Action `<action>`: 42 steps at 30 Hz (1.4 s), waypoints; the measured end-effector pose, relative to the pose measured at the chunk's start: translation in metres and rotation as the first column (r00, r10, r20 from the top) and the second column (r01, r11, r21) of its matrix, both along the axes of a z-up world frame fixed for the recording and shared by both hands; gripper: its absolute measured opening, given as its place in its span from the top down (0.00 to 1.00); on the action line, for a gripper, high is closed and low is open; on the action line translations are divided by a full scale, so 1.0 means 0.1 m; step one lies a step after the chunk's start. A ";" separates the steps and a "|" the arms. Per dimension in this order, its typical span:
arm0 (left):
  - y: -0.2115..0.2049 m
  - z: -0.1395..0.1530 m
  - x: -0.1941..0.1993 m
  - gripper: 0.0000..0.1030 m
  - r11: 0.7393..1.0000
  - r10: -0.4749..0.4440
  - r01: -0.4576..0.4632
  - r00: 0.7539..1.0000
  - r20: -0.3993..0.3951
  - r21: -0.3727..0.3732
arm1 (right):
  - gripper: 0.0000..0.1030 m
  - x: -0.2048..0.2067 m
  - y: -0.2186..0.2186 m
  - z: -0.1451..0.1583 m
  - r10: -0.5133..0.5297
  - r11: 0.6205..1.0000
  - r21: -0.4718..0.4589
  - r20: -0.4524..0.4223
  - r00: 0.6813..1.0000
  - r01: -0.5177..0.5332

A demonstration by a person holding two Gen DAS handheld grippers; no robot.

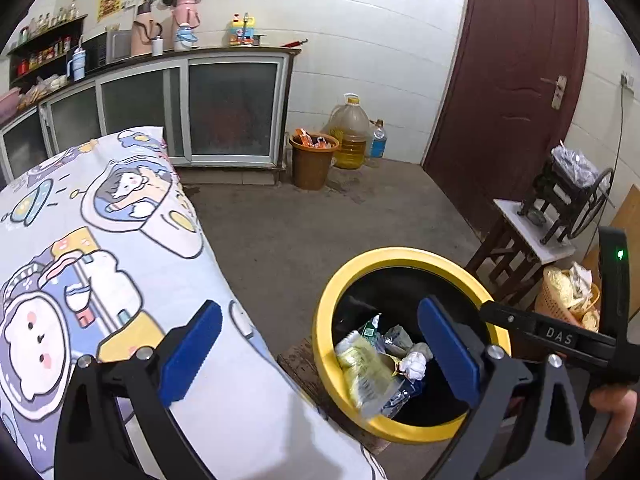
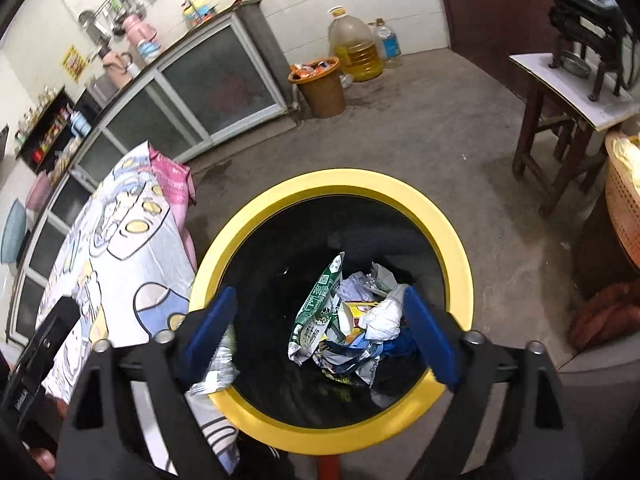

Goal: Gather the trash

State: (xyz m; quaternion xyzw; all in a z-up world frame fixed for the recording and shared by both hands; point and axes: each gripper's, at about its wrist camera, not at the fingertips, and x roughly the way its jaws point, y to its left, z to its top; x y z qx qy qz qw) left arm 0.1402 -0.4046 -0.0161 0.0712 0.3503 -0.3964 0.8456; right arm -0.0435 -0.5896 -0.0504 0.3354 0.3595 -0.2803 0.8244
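Here, both pairs of jaws stand wide open, empty. Our right gripper hangs over the black bin with yellow rim; our left gripper is between bin and cartoon-print tablecloth on the table. Trash in the bin: green-white foil wrapper, crumpled white tissue. We judge all light, crushable; wrappers slippery, best pinched at a folded edge.

Yellow-rimmed black bin, cartoon-print tablecloth, blue-padded black claw
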 end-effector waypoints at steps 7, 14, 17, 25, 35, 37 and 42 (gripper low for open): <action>0.40 0.26 -0.07 0.08 0.995 0.054 -0.050 0.998 0.041 -0.087 | 0.08 -0.12 0.14 0.19 -0.071 0.994 -0.079 0.035 0.997 0.073; 0.82 0.45 -0.21 0.08 0.989 0.114 -0.098 0.983 0.144 -0.109 | 0.08 -0.15 0.39 0.38 -0.077 0.965 -0.252 0.006 0.997 0.076; 1.01 0.51 -0.32 0.08 0.983 0.173 -0.158 0.965 0.196 -0.091 | 0.08 -0.17 0.52 0.42 -0.082 0.947 -0.309 0.013 0.997 0.082; 1.65 0.64 -0.54 0.08 0.962 0.273 -0.258 0.934 0.231 -0.093 | 0.08 -0.18 1.05 0.60 -0.026 0.893 -0.446 0.087 0.996 0.063; 2.62 0.79 -0.91 0.08 0.880 0.475 -0.450 0.818 0.324 -0.154 | 0.08 -0.17 1.95 0.92 0.173 0.871 -0.488 0.220 0.960 -0.045; 2.80 0.80 -1.00 0.08 0.851 0.524 -0.495 0.775 0.352 -0.177 | 0.08 -0.15 2.17 0.97 0.221 0.860 -0.503 0.226 0.949 -0.081; 3.13 0.80 -1.15 0.08 0.791 0.607 -0.584 0.706 0.366 -0.185 | 0.08 -0.17 2.62 1.05 0.303 0.816 -0.567 0.245 0.921 -0.117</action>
